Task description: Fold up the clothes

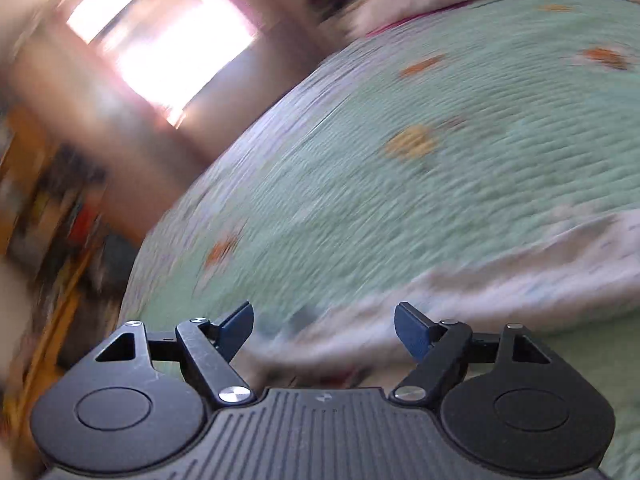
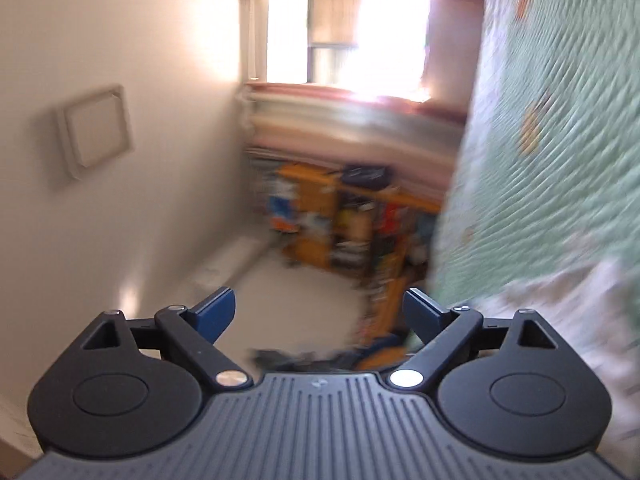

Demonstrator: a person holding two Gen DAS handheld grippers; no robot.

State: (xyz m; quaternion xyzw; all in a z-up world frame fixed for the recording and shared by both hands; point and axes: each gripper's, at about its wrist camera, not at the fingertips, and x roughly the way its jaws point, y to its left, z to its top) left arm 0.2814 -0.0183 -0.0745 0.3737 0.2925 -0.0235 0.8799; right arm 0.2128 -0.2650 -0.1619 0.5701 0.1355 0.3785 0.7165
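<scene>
Orange shelf unit (image 2: 320,216) holds blurred, colourful items beside the green bedspread (image 2: 560,160).

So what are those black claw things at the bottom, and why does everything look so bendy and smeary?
Those are grabbers a person holds, one in each hand, each with a little camera on top. One picture looks along the left gripper, the other along the right gripper. The round lens bends things, and moving smears them. The left one points at a bed with a green bedspread and a pale cloth lying on it. The right one points past the bed towards a window and an orange shelf. Both are open, holding nothing.
</scene>
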